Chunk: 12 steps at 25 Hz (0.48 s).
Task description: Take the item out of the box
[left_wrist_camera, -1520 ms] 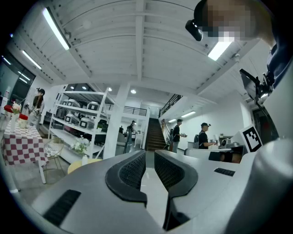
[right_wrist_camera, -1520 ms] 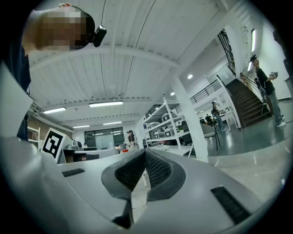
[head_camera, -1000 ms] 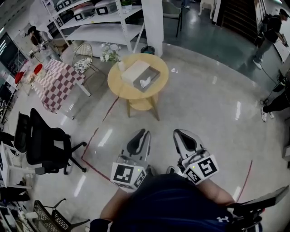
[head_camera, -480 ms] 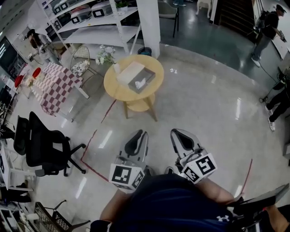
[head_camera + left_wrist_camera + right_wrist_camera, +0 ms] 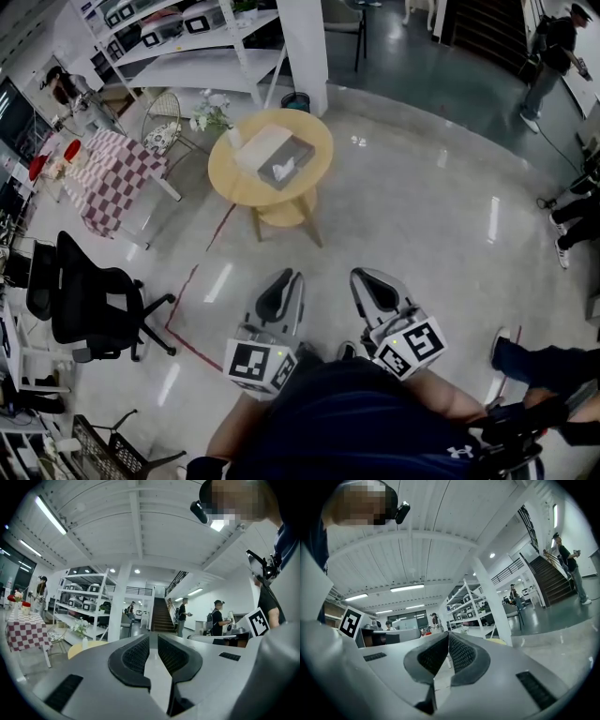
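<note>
A shallow grey box [image 5: 286, 161] lies open on a round yellow table [image 5: 246, 183] far ahead, and something white [image 5: 281, 171] rests inside it. A beige lid or flap [image 5: 260, 145] lies against its left side. Both grippers hang close to my body, well short of the table and above bare floor. My left gripper [image 5: 286, 277] is shut with nothing between its jaws [image 5: 153, 641]. Beside it, my right gripper [image 5: 361, 277] is shut and empty as well [image 5: 448, 641]. In the left gripper view the table edge [image 5: 84, 648] shows low at the left.
A black office chair [image 5: 89, 305] stands at the left, a checkered table [image 5: 108, 173] and a white wire chair [image 5: 164, 117] behind it. White shelves [image 5: 187, 56] and a pillar [image 5: 302, 47] rise beyond the table. A person's leg [image 5: 539, 361] is at the lower right.
The table has drifted up and to the left in the head view. A person's leg has come in at the lower right. Both grippers stay shut and hardly shift.
</note>
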Each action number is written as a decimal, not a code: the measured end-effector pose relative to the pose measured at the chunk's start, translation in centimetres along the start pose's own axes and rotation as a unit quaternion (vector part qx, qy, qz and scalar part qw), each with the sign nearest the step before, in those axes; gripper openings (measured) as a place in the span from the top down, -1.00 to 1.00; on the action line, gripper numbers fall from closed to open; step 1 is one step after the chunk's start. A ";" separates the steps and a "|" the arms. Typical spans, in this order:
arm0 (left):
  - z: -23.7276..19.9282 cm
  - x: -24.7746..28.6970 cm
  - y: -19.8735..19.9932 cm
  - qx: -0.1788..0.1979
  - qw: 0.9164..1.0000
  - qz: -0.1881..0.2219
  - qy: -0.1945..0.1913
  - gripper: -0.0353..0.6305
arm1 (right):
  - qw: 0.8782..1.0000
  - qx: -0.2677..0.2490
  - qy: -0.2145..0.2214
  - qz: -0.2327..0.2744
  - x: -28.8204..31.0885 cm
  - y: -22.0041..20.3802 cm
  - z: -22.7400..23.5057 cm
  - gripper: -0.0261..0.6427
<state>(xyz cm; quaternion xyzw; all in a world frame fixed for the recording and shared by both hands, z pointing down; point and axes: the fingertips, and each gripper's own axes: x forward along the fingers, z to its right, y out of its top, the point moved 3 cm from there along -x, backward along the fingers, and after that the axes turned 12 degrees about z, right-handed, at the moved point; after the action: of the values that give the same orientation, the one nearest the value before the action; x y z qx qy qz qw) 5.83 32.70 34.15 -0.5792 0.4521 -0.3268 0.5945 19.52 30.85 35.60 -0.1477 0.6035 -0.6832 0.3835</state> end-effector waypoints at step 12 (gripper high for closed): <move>-3.3 1.0 -1.8 -0.011 1.000 -0.015 0.023 0.69 | 1.000 0.011 -0.002 -0.023 3.1 -2.2 1.4 0.89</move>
<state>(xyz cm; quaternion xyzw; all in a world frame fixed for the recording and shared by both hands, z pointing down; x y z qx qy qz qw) 3.40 30.23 35.97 -0.5845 0.4607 -0.3441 0.5725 17.66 27.62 37.13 -0.1585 0.5916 -0.6985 0.3702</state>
